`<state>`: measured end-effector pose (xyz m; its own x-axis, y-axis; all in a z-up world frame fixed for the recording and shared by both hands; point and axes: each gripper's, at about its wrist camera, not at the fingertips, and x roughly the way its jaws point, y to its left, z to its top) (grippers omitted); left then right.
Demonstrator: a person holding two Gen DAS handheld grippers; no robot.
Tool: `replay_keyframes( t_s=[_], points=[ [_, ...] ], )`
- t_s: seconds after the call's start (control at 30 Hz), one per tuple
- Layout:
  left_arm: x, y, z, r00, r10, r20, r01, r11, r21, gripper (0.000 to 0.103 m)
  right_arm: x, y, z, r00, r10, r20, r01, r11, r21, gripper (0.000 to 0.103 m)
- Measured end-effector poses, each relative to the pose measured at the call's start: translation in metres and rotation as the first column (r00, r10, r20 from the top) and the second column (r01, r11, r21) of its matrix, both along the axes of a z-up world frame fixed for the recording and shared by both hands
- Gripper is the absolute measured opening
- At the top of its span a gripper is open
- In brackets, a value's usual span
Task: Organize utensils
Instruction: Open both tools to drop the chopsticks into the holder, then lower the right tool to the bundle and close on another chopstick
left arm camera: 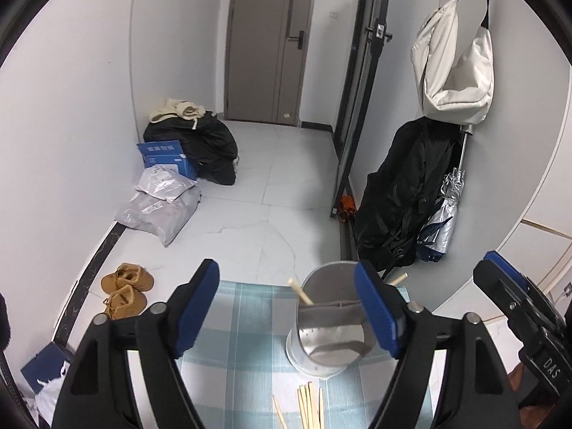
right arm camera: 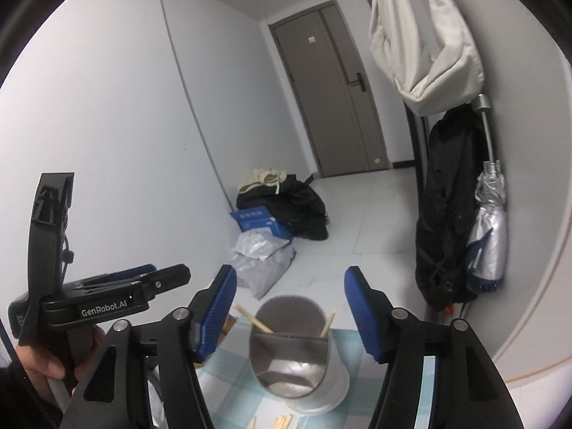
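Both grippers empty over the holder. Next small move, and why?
Probably lower the left gripper onto the loose chopsticks on the checked cloth and close on one. Both it and the right gripper are open and hold nothing, only two chopsticks stand in the metal holder, and the loose ones lie just in front of it.

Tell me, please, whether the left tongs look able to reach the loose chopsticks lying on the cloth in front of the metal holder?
Probably yes. The left tongs are open and empty, the loose chopsticks lie uncovered just below them, and the metal holder stands behind, not between.
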<state>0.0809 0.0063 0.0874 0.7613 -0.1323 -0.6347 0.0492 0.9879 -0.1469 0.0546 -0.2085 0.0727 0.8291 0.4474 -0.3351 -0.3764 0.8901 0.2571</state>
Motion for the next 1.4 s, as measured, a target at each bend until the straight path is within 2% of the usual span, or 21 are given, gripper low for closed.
replay_keyframes(
  t_s=[0.1,0.17,0.27,0.37,0.47,0.63,0.77,0.83,1.1,1.2,1.33,1.4],
  points=[
    [-0.014,0.004,-0.003,1.000,0.010,0.014,-0.010,1.000,-0.007,0.078,-0.021,0.002,-0.003,1.000,-0.016,0.013,0.016,1.000,-0.001,0.067],
    [-0.023,0.005,-0.007,1.000,0.012,0.022,-0.012,1.000,-0.017,0.078,-0.035,0.003,-0.007,0.999,-0.036,0.027,0.036,0.999,-0.007,0.074],
    [-0.033,0.005,-0.014,0.999,0.025,0.032,-0.025,1.000,-0.006,0.078,-0.053,0.005,-0.015,0.997,-0.062,0.050,0.063,0.998,-0.021,0.078],
    [-0.045,0.006,-0.021,0.999,0.034,0.040,-0.034,0.999,0.001,0.079,-0.066,0.007,-0.025,0.995,-0.081,0.061,0.083,0.996,-0.031,0.080],
    [-0.055,0.008,-0.029,0.998,0.047,0.046,-0.047,0.999,0.006,0.085,-0.075,0.009,-0.036,0.994,-0.093,0.059,0.095,0.995,-0.037,0.081],
    [-0.069,0.011,-0.047,0.996,0.059,0.063,-0.060,0.998,0.003,0.086,-0.087,0.011,-0.057,0.993,-0.113,0.041,0.115,0.992,-0.046,0.083],
    [-0.076,0.011,-0.067,0.994,0.065,0.085,-0.066,0.998,0.006,0.094,-0.088,0.015,-0.075,0.994,-0.109,0.012,0.110,0.991,-0.083,0.083],
    [-0.078,0.012,-0.077,0.994,0.068,0.080,-0.068,0.998,0.001,0.094,-0.087,0.017,-0.087,0.995,-0.098,-0.016,0.096,0.990,-0.105,0.083],
    [-0.068,0.019,-0.123,0.998,0.059,-0.024,-0.059,0.998,-0.002,0.094,-0.069,0.023,-0.130,0.982,-0.075,-0.176,0.049,0.988,-0.148,0.083],
    [-0.066,0.027,-0.135,0.996,0.069,-0.062,-0.070,0.998,-0.009,0.094,-0.059,0.028,-0.147,0.968,-0.074,-0.242,0.029,0.983,-0.182,0.083],
    [-0.052,0.044,-0.145,0.982,0.112,-0.152,-0.118,0.992,-0.034,0.094,-0.041,0.033,-0.168,0.939,-0.063,-0.339,-0.006,0.980,-0.200,0.082],
    [-0.046,0.053,-0.147,0.974,0.146,-0.172,-0.154,0.987,-0.034,0.094,-0.032,0.041,-0.180,0.918,-0.051,-0.392,-0.034,0.978,-0.207,0.078]
  ],
)
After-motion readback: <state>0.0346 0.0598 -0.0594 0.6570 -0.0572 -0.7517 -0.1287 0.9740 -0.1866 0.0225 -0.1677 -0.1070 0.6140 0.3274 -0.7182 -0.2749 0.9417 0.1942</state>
